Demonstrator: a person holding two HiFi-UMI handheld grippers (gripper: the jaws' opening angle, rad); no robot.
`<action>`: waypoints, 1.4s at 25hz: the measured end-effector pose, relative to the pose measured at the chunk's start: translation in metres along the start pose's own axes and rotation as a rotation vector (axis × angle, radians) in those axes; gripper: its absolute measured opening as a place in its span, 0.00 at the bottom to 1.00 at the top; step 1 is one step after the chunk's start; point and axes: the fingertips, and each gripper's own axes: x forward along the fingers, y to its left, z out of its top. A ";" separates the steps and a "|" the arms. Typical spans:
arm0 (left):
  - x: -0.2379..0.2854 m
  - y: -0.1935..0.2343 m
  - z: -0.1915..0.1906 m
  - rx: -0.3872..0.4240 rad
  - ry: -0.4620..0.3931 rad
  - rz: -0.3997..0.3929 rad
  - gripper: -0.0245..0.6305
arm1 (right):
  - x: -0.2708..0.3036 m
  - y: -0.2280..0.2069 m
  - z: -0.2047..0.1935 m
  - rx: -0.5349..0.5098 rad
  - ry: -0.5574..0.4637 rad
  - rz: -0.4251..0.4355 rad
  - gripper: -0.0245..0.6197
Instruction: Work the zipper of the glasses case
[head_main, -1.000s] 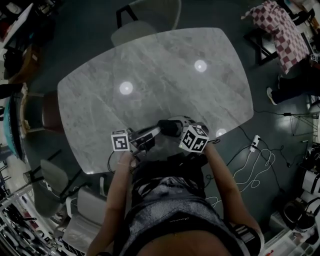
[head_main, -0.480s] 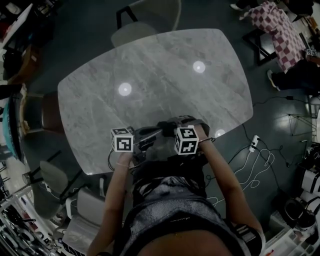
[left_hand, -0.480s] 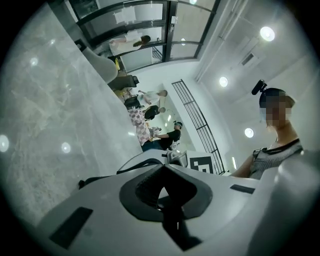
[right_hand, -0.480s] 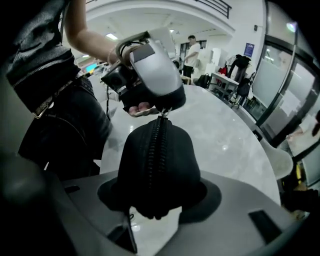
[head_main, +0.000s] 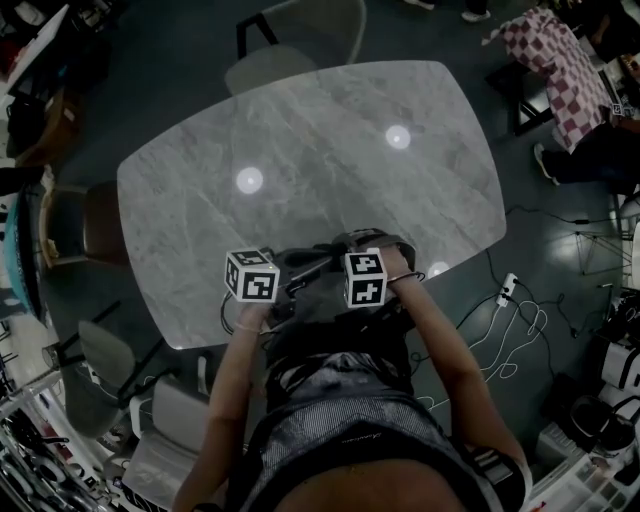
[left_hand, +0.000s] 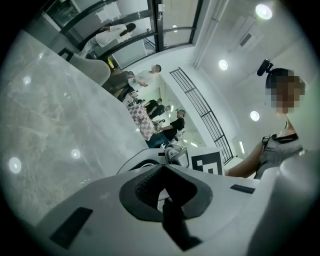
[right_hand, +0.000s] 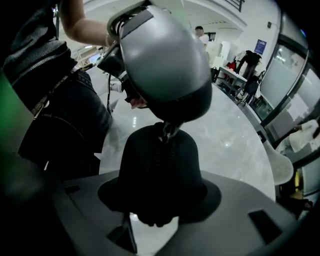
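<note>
Two grippers share it: my right gripper (right_hand: 160, 210) clasps the probably light, stiff glasses case (right_hand: 160, 170) by the table's (head_main: 300, 130) near edge, my left gripper (left_hand: 167, 200) clenched on its tiny zipper pull (right_hand: 167, 131).

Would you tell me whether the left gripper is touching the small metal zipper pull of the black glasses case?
Touching. The right gripper view shows the left gripper, jaws shut, pinching the zipper pull atop the black glasses case.
</note>
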 end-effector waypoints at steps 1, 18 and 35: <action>0.000 0.000 0.000 0.005 0.004 0.004 0.05 | 0.000 0.000 0.001 -0.002 0.001 -0.002 0.45; -0.088 0.033 0.013 -0.189 -0.324 0.023 0.05 | 0.009 -0.010 0.062 0.125 -0.384 -0.096 0.50; -0.150 0.084 0.015 -0.286 -0.486 0.168 0.05 | 0.029 -0.038 0.100 0.139 -0.266 -0.327 0.51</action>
